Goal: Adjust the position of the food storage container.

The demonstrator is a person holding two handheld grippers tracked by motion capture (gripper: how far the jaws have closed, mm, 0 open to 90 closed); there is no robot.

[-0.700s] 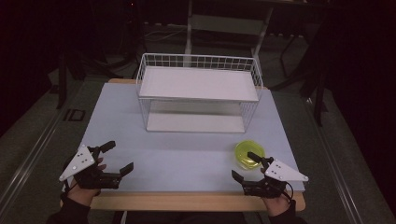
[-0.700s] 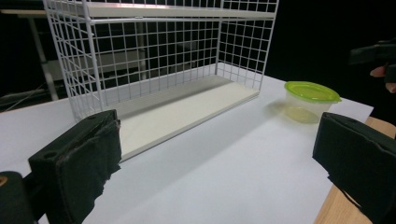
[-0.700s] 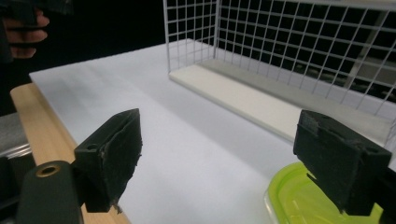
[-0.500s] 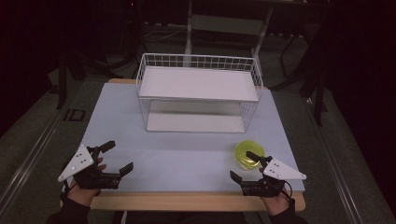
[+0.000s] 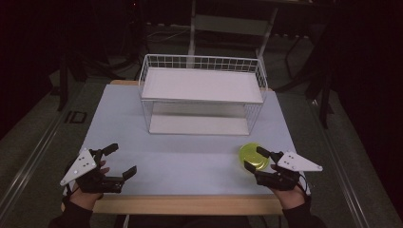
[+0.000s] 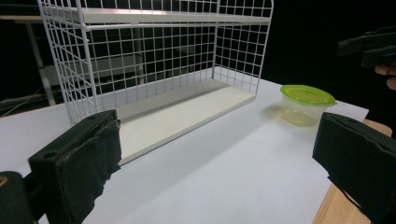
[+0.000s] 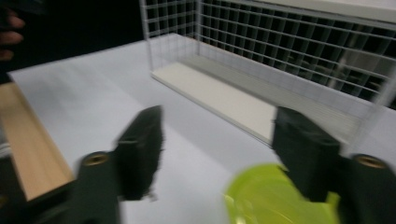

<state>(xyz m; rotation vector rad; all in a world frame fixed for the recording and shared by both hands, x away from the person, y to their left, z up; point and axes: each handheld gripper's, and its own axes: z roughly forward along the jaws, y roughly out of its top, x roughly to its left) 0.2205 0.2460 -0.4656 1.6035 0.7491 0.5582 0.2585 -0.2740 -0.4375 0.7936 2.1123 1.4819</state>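
Note:
A small clear container with a yellow-green lid (image 5: 249, 153) stands on the white tabletop (image 5: 190, 156) at the front right, in front of a white wire rack (image 5: 202, 85). My right gripper (image 5: 255, 159) is open, one jaw on either side of the lid's near part; in the right gripper view the lid (image 7: 275, 196) sits low between the blurred jaws, nearer the right one. My left gripper (image 5: 120, 160) is open and empty at the front left. In the left gripper view the container (image 6: 307, 100) stands far right, past the rack (image 6: 154, 60).
The two-level wire rack (image 7: 280, 46) fills the back middle of the table, both its white shelves bare. A wooden strip (image 5: 190, 204) runs along the table's front edge. Dark floor and stands surround the table.
My right gripper has moved forward and a little left, so its jaws now reach around the lidded container. The left gripper has barely shifted.

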